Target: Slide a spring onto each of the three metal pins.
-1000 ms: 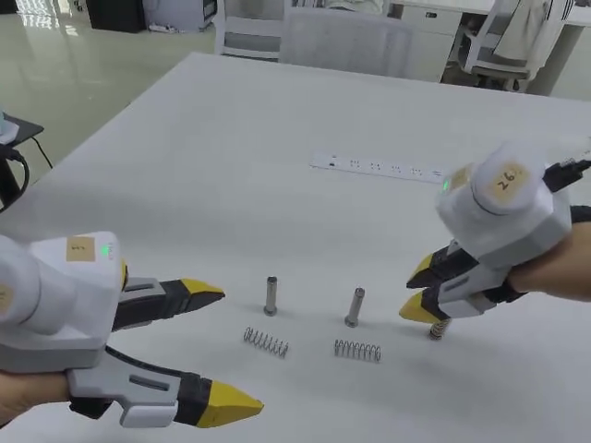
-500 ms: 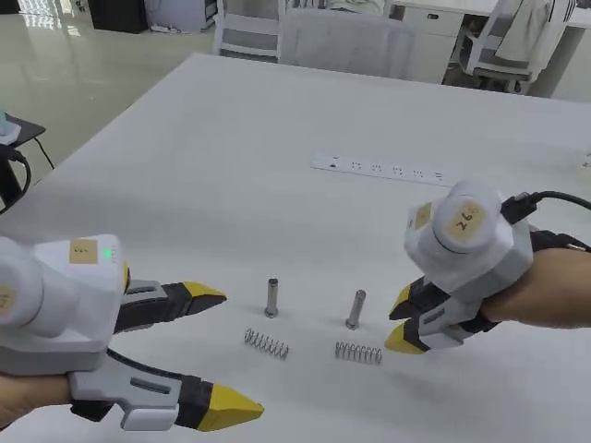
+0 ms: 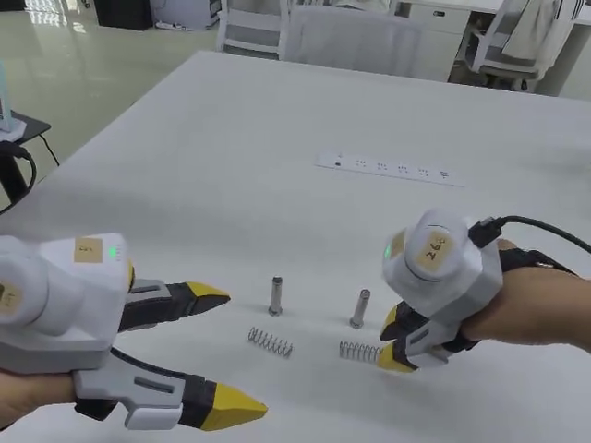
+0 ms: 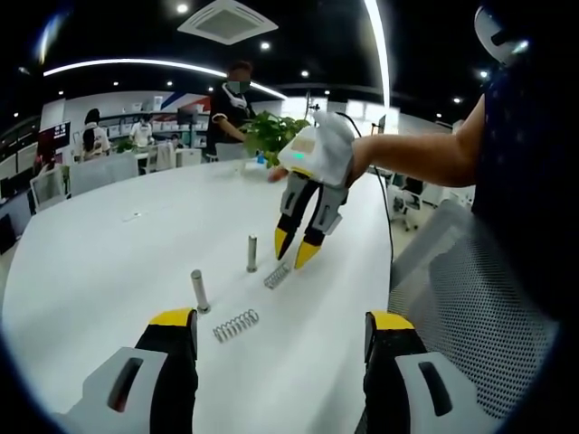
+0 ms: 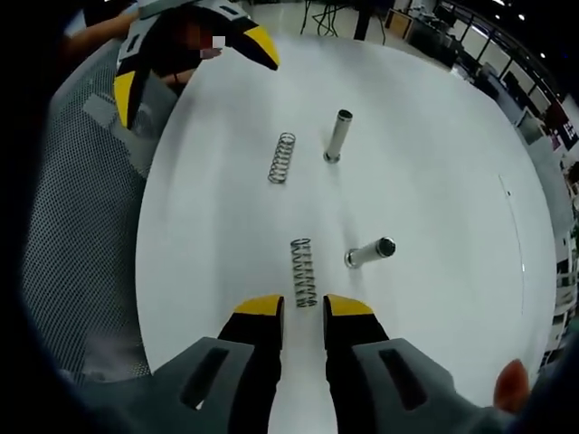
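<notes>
Now my right gripper (image 3: 391, 343), jaws slightly parted, straddles a spring (image 3: 358, 351) end near the worktop (image 3: 277, 138) near edge; my left gripper (image 3: 226, 351) hangs wide open by the other spring (image 3: 270, 341). Open worktop runs beyond two upright pins (image 3: 276, 295).

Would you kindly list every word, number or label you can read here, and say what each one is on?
"26": handwritten on the round sticker on top of the right gripper, seen turned sideways.
Square sticker on the left gripper: it carries a mark, too small to read.
Power strip: no readable print.
</notes>
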`<control>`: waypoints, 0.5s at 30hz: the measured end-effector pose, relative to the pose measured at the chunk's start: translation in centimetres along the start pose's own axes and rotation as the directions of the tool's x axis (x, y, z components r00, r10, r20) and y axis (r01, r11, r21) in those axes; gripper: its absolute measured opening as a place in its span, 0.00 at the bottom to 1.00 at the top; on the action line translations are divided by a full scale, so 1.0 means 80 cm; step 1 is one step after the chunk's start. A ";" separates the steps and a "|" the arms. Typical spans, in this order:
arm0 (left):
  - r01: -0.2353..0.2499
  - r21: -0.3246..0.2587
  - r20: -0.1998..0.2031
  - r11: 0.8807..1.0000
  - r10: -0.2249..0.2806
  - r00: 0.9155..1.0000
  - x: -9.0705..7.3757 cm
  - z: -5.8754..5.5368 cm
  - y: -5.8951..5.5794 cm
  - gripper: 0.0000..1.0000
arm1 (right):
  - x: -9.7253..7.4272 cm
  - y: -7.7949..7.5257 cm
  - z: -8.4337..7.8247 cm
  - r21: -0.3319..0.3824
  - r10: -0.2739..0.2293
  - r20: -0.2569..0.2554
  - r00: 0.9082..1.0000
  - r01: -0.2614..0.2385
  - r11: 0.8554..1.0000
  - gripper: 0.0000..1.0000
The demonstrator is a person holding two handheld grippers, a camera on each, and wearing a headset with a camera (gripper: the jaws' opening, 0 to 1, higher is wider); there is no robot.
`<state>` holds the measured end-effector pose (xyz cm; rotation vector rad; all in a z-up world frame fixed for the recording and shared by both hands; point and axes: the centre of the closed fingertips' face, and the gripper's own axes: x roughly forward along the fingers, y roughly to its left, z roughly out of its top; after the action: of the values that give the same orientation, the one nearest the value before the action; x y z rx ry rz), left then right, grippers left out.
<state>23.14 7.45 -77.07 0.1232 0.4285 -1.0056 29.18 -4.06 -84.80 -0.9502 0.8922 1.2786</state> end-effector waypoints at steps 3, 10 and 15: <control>0.000 -0.001 -0.002 1.000 0.000 1.000 0.000 0.000 0.001 0.71 | 0.004 0.000 0.001 0.000 0.005 0.003 1.000 -0.005 1.000 0.15; -0.001 0.000 -0.004 1.000 0.001 1.000 0.001 0.000 0.001 0.71 | 0.011 -0.001 -0.002 -0.014 0.009 -0.012 1.000 -0.010 1.000 0.13; -0.006 -0.002 -0.001 1.000 0.006 1.000 0.000 0.000 0.003 0.71 | 0.015 -0.001 -0.003 -0.021 0.016 -0.025 1.000 -0.017 1.000 0.12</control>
<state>23.33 7.60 -77.09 0.1230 0.4300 -0.9992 29.40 -3.88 -85.97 -0.9792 0.9084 1.2953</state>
